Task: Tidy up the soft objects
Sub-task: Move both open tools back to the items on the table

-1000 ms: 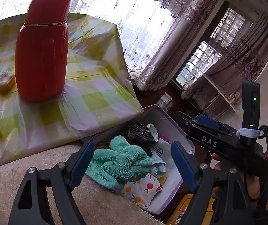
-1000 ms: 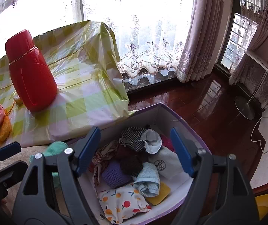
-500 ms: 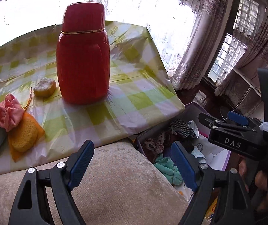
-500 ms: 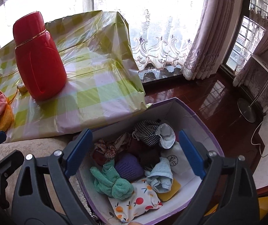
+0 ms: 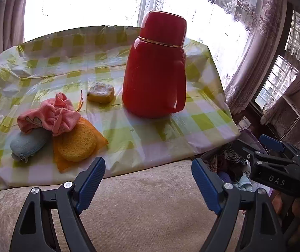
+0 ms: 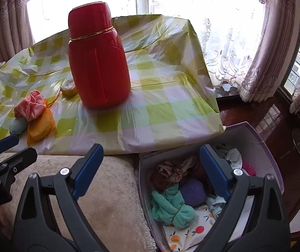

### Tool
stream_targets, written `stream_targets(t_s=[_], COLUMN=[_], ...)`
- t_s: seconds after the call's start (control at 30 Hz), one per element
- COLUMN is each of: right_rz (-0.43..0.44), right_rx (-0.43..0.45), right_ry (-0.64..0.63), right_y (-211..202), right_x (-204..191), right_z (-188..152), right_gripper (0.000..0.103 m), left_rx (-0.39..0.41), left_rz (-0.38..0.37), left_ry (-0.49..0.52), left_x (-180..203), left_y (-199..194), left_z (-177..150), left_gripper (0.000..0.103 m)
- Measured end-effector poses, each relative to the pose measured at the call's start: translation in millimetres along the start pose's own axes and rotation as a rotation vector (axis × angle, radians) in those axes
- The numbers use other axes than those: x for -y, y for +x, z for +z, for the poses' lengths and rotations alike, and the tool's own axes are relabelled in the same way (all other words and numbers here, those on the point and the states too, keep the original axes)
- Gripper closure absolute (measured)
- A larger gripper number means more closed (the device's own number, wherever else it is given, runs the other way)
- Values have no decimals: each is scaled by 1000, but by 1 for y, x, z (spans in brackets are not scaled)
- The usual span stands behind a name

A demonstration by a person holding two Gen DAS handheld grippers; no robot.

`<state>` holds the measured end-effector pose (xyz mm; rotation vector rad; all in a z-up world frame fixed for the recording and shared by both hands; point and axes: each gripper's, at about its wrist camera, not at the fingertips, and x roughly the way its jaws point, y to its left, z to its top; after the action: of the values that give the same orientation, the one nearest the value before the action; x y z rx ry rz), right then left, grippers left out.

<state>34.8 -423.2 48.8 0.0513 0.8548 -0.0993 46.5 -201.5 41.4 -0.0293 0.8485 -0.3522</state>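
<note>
Both grippers hang with jaws spread and nothing between them: the left gripper (image 5: 148,180) over the beige cushion (image 5: 141,205), the right gripper (image 6: 151,168) over the seam between cushion and purple-edged box (image 6: 261,145). The green towel (image 6: 172,206) lies inside that box among other cloths. On the checked tablecloth (image 5: 200,121) wait a pink cloth (image 5: 50,113), yellow sponge (image 5: 77,145), blue-grey pouch (image 5: 27,143) and red thermos (image 5: 156,71).
</note>
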Motion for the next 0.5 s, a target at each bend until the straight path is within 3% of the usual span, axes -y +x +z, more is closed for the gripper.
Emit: stream_targets(t_s=[0.27,0.5], right_rz=[67,96], right_rx=[-33,-38], right_ry=[-70,-119], right_y=[18,32], right_x=[-43,-75], right_z=[1,9], right_gripper=[9,9], left_rx=[32,30], left_rz=[116,132], left_ry=[-149,-233], left_x=[-79,-122], left_y=[-17,-6], left_z=[-4,8], left_gripper=[18,18])
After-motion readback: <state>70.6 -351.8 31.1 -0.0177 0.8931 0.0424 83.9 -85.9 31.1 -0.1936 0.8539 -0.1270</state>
